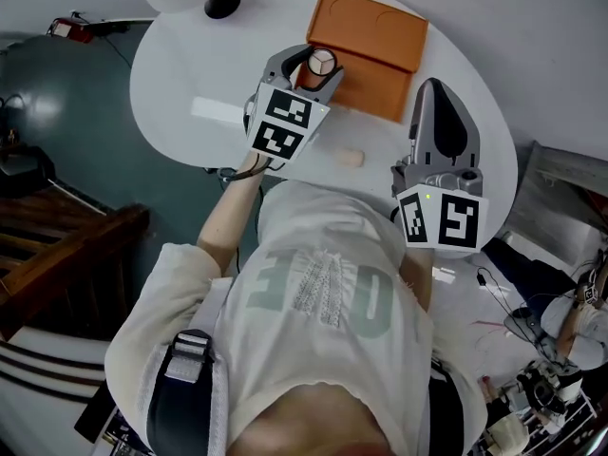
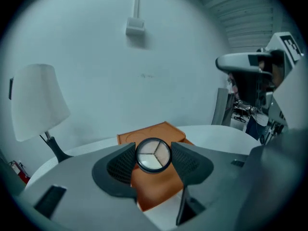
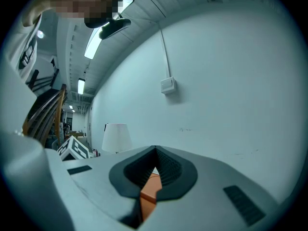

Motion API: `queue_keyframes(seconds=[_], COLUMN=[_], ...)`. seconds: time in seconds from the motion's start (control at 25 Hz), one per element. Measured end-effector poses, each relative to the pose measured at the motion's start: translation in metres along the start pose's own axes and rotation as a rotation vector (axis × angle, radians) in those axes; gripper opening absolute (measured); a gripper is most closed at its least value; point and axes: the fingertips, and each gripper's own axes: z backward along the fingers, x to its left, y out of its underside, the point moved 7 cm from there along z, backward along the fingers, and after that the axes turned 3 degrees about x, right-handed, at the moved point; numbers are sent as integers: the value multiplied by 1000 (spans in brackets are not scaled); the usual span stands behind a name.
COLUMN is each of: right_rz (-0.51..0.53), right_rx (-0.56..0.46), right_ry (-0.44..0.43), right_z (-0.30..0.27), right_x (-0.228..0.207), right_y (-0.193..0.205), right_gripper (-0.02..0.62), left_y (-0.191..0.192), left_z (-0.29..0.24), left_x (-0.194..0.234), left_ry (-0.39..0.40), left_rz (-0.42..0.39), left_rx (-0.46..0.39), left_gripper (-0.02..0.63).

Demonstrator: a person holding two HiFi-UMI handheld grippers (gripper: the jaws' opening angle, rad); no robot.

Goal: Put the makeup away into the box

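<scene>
While the round compact (image 2: 153, 154) is clamped between the jaws of the left gripper (image 1: 319, 65), it is held over the orange box's (image 1: 380, 31) near edge, upper centre of the head view; the right gripper (image 1: 437, 93) is seen at centre right, jaws closed together, empty.
</scene>
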Motion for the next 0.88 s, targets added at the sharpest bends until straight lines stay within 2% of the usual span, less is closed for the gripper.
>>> queue_keyframes(seconds=[0.16, 0.36, 0.48, 0.88], right_rz=[0, -1, 0, -17], right_rx=[14, 36, 45, 77], right_ry=[11, 31, 35, 50], right_z=[-2, -4, -6, -8], right_x=[-3, -7, -8, -15], right_y=[3, 6, 8, 17], right_gripper=[5, 5, 3, 4], left_y=[17, 36, 45, 69], left_z=[-38, -68, -82, -106], left_x=[1, -1, -3, -10], left_ry=[53, 106, 121, 166], left_rz=[-11, 24, -4, -54], left_rx=[133, 332, 433, 601], left_gripper=[241, 241, 241, 241])
